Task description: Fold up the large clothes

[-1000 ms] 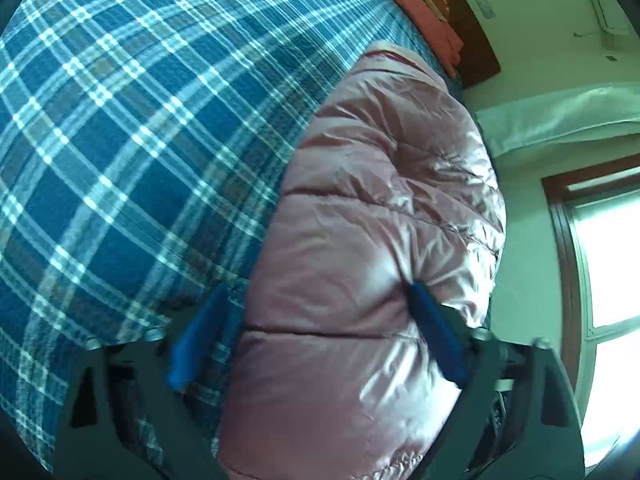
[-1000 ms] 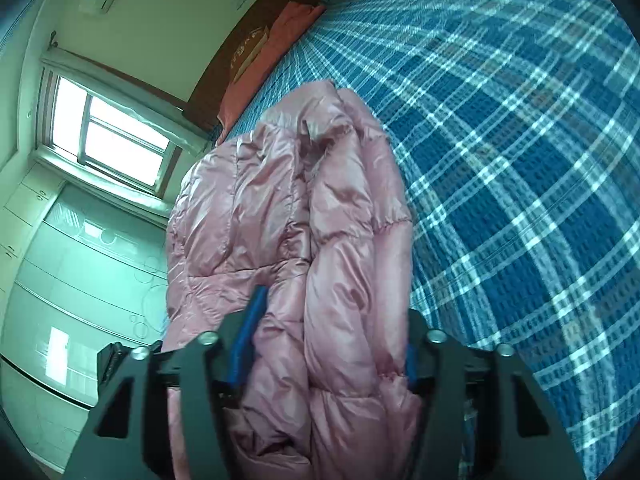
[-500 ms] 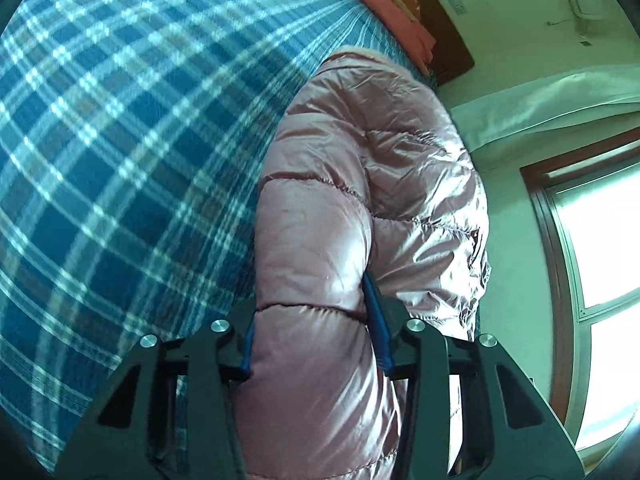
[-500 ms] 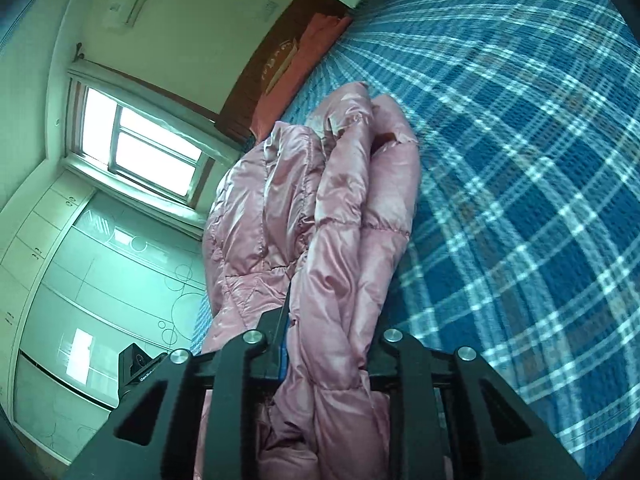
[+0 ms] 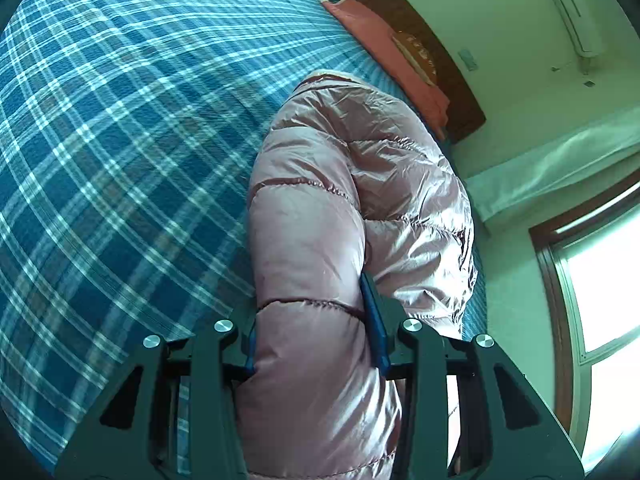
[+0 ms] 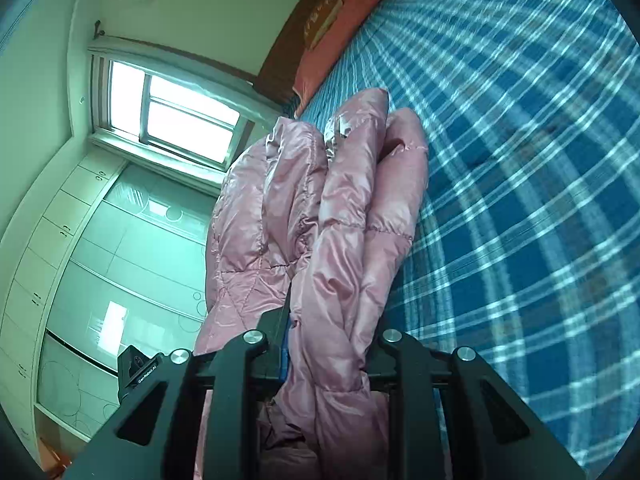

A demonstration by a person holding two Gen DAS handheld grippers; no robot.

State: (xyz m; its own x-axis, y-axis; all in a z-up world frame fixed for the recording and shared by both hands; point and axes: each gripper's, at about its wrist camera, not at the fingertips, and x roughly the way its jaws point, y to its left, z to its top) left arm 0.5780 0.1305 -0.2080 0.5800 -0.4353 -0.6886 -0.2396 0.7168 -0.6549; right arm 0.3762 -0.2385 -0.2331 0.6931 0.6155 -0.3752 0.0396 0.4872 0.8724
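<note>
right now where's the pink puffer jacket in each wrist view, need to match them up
Left wrist view: the pink puffer jacket fills the centre, running up from the left gripper, which is clamped on it; plaid bedspread to its left.
Right wrist view: the jacket stands centre, pinched in the right gripper; bedspread to its right.
Shared landmark: the salmon pillow beyond the jacket's far end.

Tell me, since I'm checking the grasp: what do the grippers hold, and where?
Both hold the pink puffer jacket: left gripper on a padded fold, right gripper on a bunched edge.
</note>
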